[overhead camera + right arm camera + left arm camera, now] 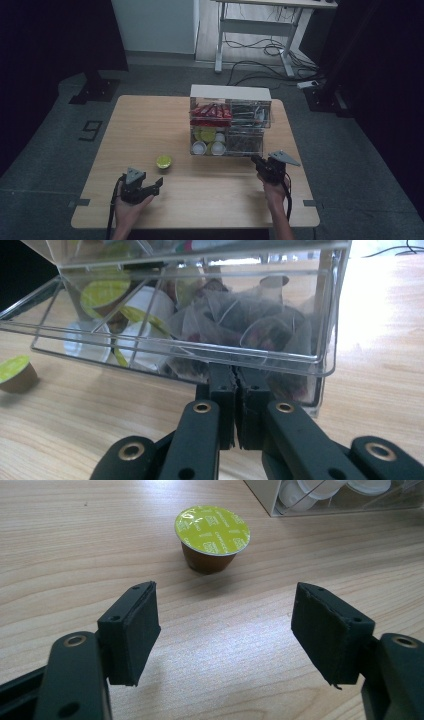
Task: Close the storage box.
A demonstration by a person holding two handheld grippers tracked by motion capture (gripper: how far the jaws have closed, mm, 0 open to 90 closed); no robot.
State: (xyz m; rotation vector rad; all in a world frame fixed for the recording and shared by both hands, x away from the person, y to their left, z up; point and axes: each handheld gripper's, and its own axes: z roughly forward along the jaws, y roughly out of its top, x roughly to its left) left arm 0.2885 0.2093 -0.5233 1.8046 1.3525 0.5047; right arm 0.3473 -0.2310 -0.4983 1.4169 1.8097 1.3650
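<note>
Left gripper [227,630] fingers wide open, empty, aimed at the capsule [212,537] standing apart on the bench [150,125], just ahead. Right gripper [235,390] fingers closed at the organizer's [230,127] lower drawer [200,355] front, apparently holding its edge. Step looks like pre-grasp. Next: advance left, straddle capsule, close.

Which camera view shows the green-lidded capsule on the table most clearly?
The left gripper view: the capsule stands large and sharp ahead of the open left gripper, foil lid and brown cup visible. The high view shows it as a small green disc; the right gripper view catches it at the left edge.
</note>
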